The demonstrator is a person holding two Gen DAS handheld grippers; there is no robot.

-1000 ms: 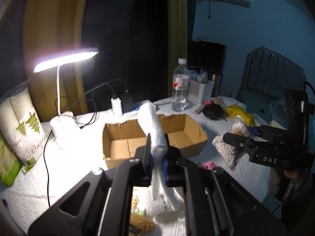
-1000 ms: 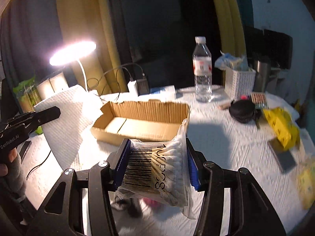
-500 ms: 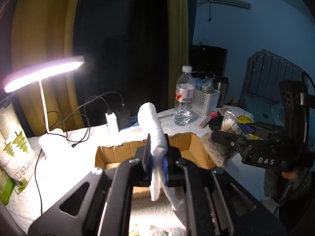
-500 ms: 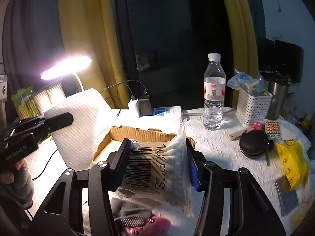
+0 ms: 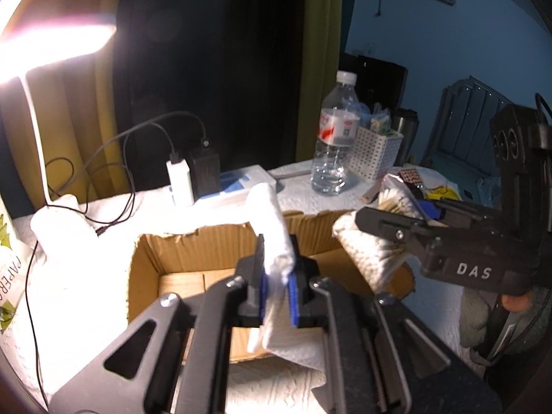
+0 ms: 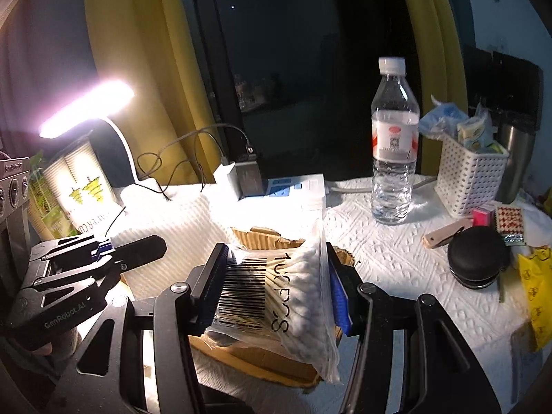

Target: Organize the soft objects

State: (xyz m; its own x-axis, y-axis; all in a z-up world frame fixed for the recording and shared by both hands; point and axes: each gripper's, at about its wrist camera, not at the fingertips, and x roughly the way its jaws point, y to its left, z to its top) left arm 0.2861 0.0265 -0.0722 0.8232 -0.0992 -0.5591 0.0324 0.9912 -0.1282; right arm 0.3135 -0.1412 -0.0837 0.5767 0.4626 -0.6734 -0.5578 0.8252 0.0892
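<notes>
A folded white paper towel (image 5: pixel 269 214) stands between the blue pads of my left gripper (image 5: pixel 277 276), over the open cardboard box (image 5: pixel 179 252). The jaws are opening, but the pads still touch the towel. My right gripper (image 6: pixel 276 276) is shut on a clear bag of cotton swabs (image 6: pixel 296 286) with a barcode, held above the box's right end (image 6: pixel 262 236). From the right wrist, the left gripper (image 6: pixel 151 245) sits at the left with the towel (image 6: pixel 172 227) behind it. In the left wrist view the right gripper (image 5: pixel 386 220) holds the bag (image 5: pixel 365 255) beside the box.
A lit desk lamp (image 5: pixel 51 45) stands at the left, with a charger and cables (image 5: pixel 179 179) behind the box. A water bottle (image 6: pixel 393 158), a white basket (image 6: pixel 472 179), a black round case (image 6: pixel 477 258) and a yellow bag (image 6: pixel 538 293) lie to the right.
Both grippers have moved forward and down with their loads, from in front of the box to over it. The left jaws have parted slightly around the towel.
</notes>
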